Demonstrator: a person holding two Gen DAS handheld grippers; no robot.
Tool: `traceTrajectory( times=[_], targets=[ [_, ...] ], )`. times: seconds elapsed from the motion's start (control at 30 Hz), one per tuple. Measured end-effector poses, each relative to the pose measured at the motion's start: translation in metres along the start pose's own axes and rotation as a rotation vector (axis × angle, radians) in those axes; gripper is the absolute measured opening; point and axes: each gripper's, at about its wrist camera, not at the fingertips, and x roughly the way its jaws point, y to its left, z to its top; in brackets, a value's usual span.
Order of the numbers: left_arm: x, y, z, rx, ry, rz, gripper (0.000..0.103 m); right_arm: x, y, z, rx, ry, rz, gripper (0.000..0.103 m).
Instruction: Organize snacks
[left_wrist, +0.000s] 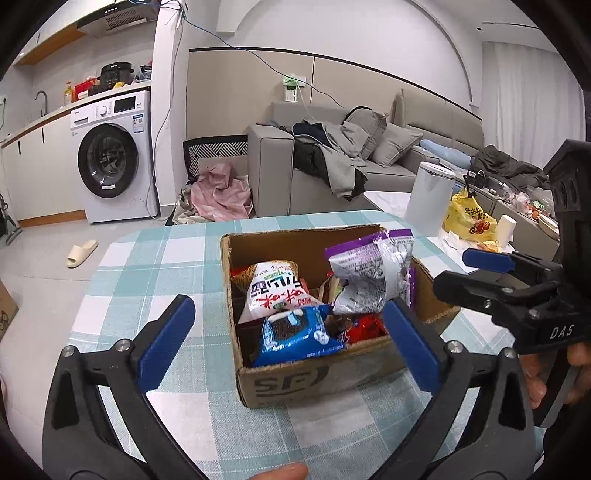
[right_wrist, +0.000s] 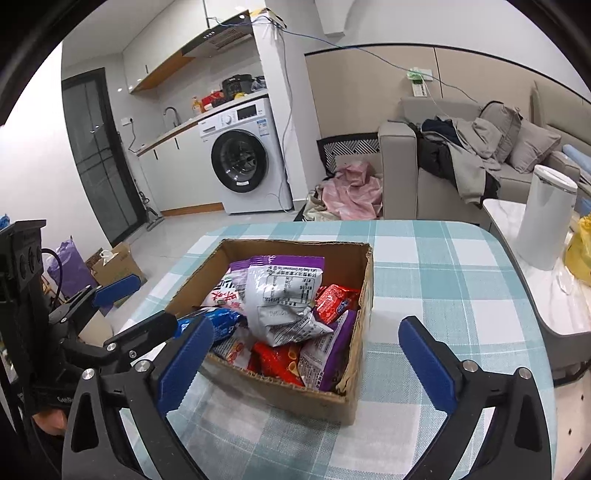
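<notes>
A cardboard box (left_wrist: 321, 376) sits on the checked tablecloth and holds several snack packs. It also shows in the right wrist view (right_wrist: 354, 280). A purple and silver pack (left_wrist: 373, 273) lies on top, also in the right wrist view (right_wrist: 284, 295). A blue cookie pack (left_wrist: 295, 334), a white and red pack (left_wrist: 275, 291) and red packs (right_wrist: 332, 297) lie in the box. My left gripper (left_wrist: 291, 343) is open and empty just in front of the box. My right gripper (right_wrist: 306, 354) is open and empty over the box's near corner.
The table (right_wrist: 443, 280) has a teal checked cloth. A white canister (right_wrist: 546, 218) and a yellow bag (left_wrist: 469, 218) stand on a side table to the right. A sofa with clothes, a washing machine (left_wrist: 114, 158) and boxes on the floor lie beyond.
</notes>
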Motion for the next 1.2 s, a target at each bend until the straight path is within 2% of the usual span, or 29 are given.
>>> traceTrajectory(
  times=[0.37, 0.53, 0.8, 1.2],
  targets=[
    [-0.028, 0.007, -0.022, -0.044, -0.061, 0.03, 0.102, -0.024, -0.002, -0.02, -0.002, -0.12, 0.063, 0.103],
    [-0.037, 0.007, -0.036, -0.039, -0.083, 0.037, 0.102, -0.032, -0.002, -0.033, -0.023, -0.164, 0.063, 0.103],
    [-0.048, 0.004, -0.05, -0.018, -0.122, 0.061, 0.102, -0.034, 0.001, -0.055, -0.035, -0.187, 0.068, 0.103],
    [-0.053, 0.008, -0.064, -0.024, -0.132, 0.066, 0.102, -0.037, 0.012, -0.08, -0.067, -0.221, 0.062, 0.103]
  ],
)
